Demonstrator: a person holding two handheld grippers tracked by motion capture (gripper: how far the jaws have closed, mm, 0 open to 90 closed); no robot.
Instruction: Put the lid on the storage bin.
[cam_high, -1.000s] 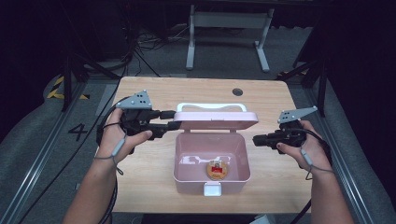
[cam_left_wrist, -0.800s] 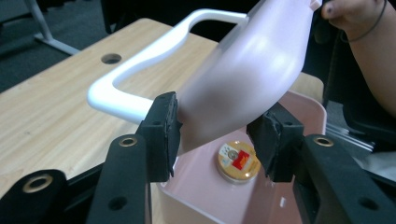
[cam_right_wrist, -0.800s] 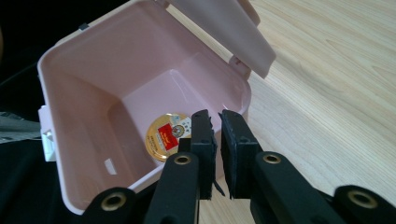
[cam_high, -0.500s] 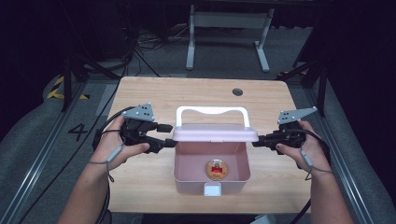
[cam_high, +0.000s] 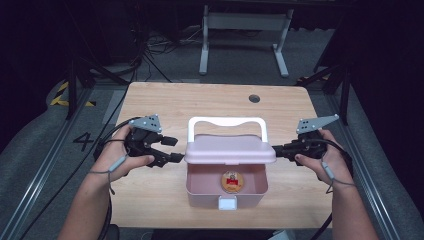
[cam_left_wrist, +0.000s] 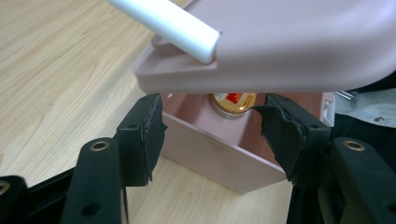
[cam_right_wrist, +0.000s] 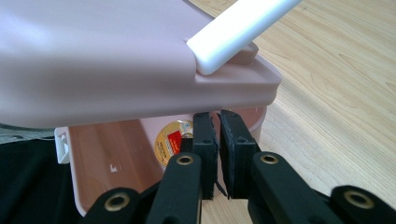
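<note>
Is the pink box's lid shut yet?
No, partly open. The lid hovers tilted above the pink box, leaving a gap through which the round tin inside shows.

Left claw (cam_high: 172, 150), right claw (cam_high: 280, 149): black jaws, brass-ringed screw holes, grey three-cornered top plates, trailing black cables.

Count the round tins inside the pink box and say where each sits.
1. A single gold-lidded round tin with a red label lies on the floor of the pink box, about midway across. The half-lowered lid covers the back part, so more could be hidden there.
</note>
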